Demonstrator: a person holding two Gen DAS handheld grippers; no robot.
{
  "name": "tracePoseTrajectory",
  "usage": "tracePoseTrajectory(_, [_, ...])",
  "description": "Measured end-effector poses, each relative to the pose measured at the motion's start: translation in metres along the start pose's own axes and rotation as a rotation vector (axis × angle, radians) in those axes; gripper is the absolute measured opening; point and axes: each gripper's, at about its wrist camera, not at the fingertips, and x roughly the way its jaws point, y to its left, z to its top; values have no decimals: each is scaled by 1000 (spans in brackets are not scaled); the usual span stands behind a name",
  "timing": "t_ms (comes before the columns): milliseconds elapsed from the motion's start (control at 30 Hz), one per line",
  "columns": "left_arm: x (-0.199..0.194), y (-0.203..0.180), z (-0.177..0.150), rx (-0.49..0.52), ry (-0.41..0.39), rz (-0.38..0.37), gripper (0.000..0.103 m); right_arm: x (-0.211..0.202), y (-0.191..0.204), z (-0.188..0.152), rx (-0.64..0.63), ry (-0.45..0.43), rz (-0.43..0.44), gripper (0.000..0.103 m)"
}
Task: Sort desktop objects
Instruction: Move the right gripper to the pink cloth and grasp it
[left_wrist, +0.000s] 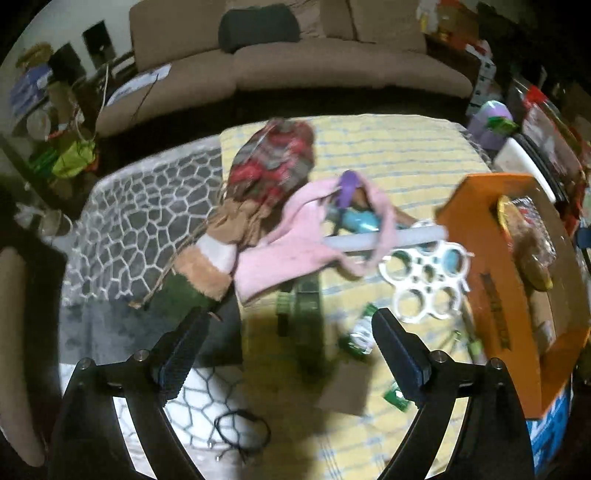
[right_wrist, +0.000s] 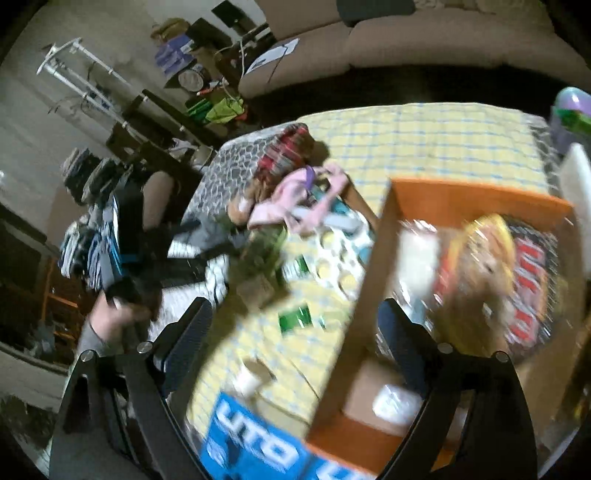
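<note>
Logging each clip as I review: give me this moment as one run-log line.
left claw: open, empty | right claw: open, empty, over orange box edge | pink cloth, white ring holder: unsorted on table

It was a home living room: a beige sofa filled the frame's top, clutter-piled shelves at upper left.

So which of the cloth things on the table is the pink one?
The pink cloth in the middle of the pile, draped over a grey tube. The red plaid cloth behind it and the brown fuzzy one beside it aren't pink.
</note>
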Motion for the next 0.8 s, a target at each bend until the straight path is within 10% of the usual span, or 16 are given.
tracePoseTrajectory(300, [37, 33, -2, -91, -26, -115, 92, 135, 1, 65, 11, 58, -163, 56])
tracePoseTrajectory(500, [48, 35, 1, -78, -35, -148, 92, 188, -12, 78, 37, 95, -218, 55])
tracePoseTrajectory(567, [50, 33, 3, -76, -37, -157, 92, 196, -18, 78, 53, 107, -214, 36])
tracePoseTrajectory(600, [50, 32, 3, -75, -43, -165, 92, 198, -19, 77, 54, 110, -212, 10])
tracePoseTrajectory(800, [35, 25, -1, -64, -87, -184, 92, 156, 0, 88, 46, -47, -136, 6])
